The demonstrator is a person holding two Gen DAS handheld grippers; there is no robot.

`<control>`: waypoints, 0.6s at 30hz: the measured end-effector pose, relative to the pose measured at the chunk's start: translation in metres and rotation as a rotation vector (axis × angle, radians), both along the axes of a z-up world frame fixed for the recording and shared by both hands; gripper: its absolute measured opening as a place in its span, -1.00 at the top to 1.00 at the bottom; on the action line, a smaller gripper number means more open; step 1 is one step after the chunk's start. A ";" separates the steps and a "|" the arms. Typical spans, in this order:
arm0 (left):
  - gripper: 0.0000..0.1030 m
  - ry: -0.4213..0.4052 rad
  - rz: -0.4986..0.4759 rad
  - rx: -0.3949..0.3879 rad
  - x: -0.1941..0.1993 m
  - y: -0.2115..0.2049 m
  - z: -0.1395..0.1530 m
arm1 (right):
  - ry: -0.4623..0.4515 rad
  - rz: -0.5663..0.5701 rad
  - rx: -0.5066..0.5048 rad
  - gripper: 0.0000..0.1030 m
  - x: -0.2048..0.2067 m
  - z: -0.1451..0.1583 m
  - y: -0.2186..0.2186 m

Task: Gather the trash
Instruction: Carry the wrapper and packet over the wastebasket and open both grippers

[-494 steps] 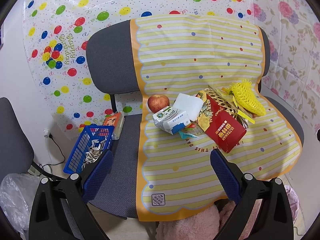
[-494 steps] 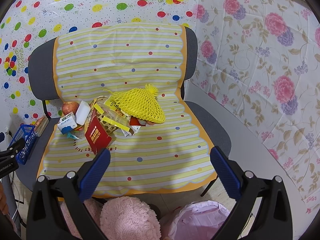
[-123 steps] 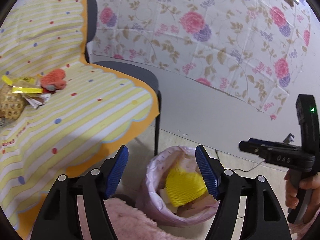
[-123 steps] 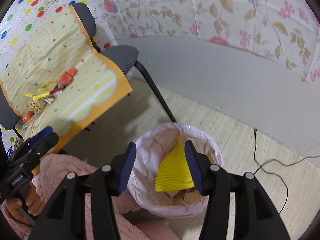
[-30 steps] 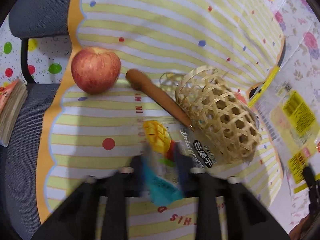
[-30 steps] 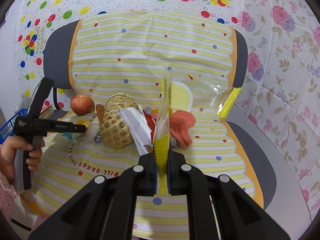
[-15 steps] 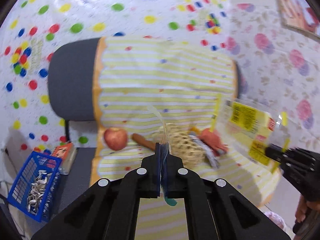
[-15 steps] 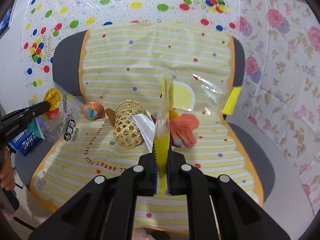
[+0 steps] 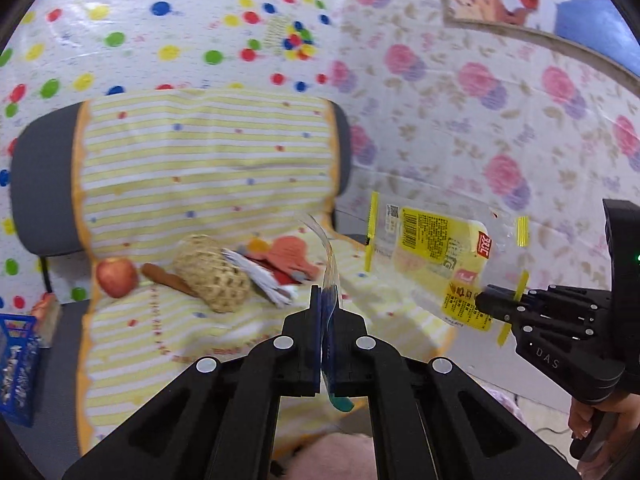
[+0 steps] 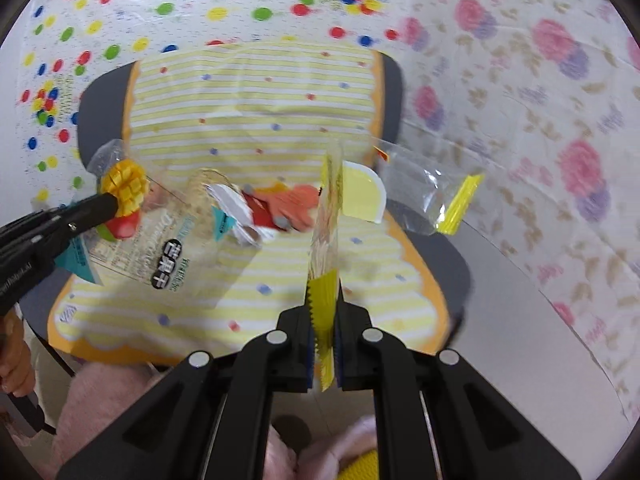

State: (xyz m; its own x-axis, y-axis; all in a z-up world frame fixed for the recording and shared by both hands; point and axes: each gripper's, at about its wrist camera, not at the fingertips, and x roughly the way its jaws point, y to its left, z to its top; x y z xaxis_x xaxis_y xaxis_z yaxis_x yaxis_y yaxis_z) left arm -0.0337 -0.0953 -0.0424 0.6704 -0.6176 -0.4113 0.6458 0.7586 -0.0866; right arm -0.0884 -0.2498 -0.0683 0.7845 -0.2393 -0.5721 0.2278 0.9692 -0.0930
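Note:
My left gripper (image 9: 325, 300) is shut on a clear dried-mango snack bag (image 9: 330, 264), seen edge-on; the right wrist view shows the bag (image 10: 160, 236) hanging in the air above the chair's left side. My right gripper (image 10: 323, 312) is shut on a clear and yellow food wrapper (image 10: 326, 240); the left wrist view shows that wrapper (image 9: 436, 252) held in the air right of the chair. On the yellow striped cloth (image 9: 200, 184) lie an apple (image 9: 116, 277), a woven basket (image 9: 212, 276), a white wrapper (image 9: 260, 276) and an orange glove (image 9: 290, 258).
A blue basket (image 9: 18, 372) with small scraps sits on the chair seat at far left. A flowered sheet covers the wall (image 9: 500, 140) to the right. Pink fluffy fabric (image 10: 112, 396) lies below the chair's front edge.
Both grippers have swung to the right and away from the chair with their bags lifted. The left one picked the mango bag up off the cloth about a second ago.

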 end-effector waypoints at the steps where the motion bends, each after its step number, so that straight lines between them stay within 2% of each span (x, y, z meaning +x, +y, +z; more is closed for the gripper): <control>1: 0.95 0.000 -0.021 0.001 -0.005 -0.006 -0.002 | 0.005 -0.018 -0.005 0.86 -0.009 0.000 -0.003; 9: 0.95 0.032 -0.215 0.011 -0.045 -0.055 -0.025 | 0.068 -0.153 -0.022 0.86 -0.074 -0.008 -0.024; 18: 0.95 0.094 -0.404 0.058 -0.084 -0.103 -0.055 | 0.198 -0.300 0.025 0.85 -0.137 -0.042 -0.041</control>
State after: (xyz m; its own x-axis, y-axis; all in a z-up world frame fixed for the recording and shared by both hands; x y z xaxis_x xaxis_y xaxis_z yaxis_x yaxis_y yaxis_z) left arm -0.1180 -0.1985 -0.0975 0.3371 -0.7972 -0.5008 0.8836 0.4516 -0.1241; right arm -0.2250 -0.2906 -0.1102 0.5550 -0.4266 -0.7141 0.4827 0.8643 -0.1412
